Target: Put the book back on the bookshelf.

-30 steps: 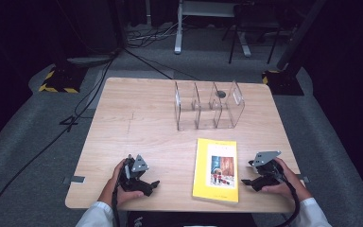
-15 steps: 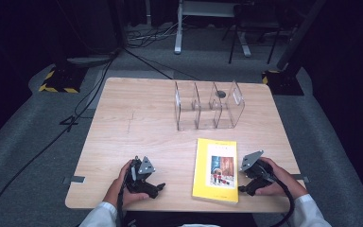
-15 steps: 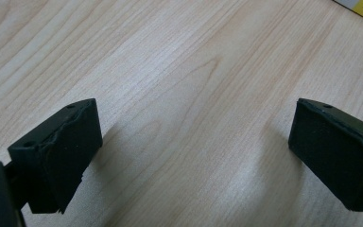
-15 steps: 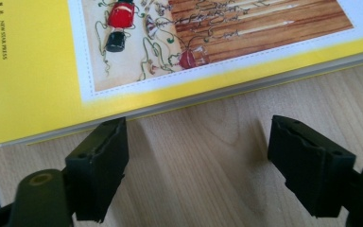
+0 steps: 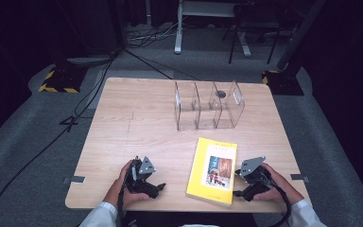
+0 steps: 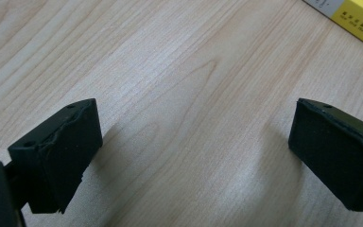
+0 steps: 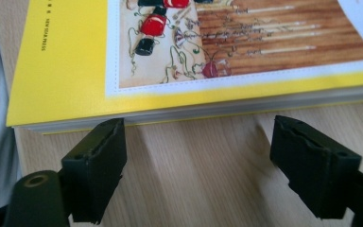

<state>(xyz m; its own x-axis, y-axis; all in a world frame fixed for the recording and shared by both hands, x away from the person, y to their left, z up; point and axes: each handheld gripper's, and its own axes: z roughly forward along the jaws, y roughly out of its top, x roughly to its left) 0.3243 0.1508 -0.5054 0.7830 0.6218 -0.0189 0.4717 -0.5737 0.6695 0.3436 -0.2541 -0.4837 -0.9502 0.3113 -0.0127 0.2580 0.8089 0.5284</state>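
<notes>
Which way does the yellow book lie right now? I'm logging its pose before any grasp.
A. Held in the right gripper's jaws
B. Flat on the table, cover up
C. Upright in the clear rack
B: the yellow book lies flat, cover up, on the table, before the open right gripper.

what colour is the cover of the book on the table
Yellow, with a picture panel framed in white; the book shows best in the right gripper view.

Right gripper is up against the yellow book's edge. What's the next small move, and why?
Probably ease the right gripper forward so its open fingers straddle the yellow book at its page edge, then close. The book lies flat on the table, just ahead of the fingers and not yet between them.
</notes>
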